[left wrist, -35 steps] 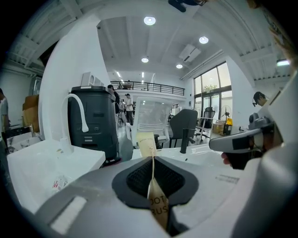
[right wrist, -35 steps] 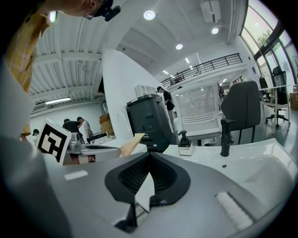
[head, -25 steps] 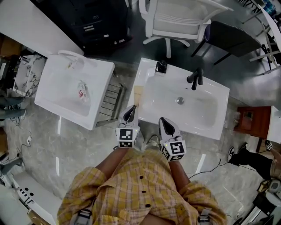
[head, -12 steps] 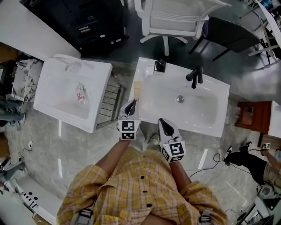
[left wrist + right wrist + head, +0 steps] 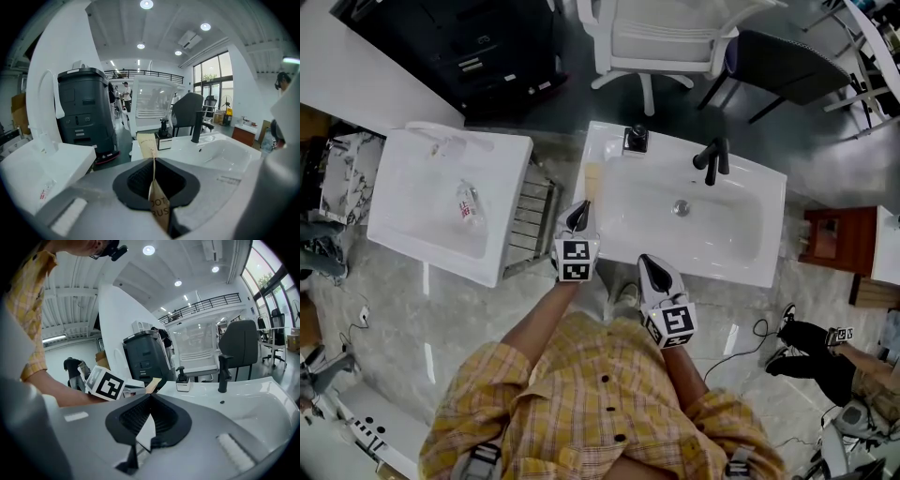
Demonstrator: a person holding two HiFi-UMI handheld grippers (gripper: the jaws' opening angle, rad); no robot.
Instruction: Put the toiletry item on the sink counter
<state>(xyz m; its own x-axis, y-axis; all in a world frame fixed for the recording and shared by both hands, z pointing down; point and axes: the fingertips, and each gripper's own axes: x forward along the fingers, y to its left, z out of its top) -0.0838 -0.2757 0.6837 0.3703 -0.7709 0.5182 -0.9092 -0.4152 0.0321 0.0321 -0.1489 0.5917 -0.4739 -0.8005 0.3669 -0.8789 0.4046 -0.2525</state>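
Toiletry item (image 5: 157, 202), a thin tan paper packet, is pinched edge-on in the left gripper (image 5: 153, 160), jaws pressed nearly together on it. In the head view its free end (image 5: 593, 180) sits over the left rim of the sink counter (image 5: 771, 202); can't tell if it touches. Right gripper (image 5: 151, 397) is just beside, at the counter's front edge, jaws together, nothing in them. Black faucet (image 5: 712, 161) and soap dispenser (image 5: 635, 139) stand at the back rim.
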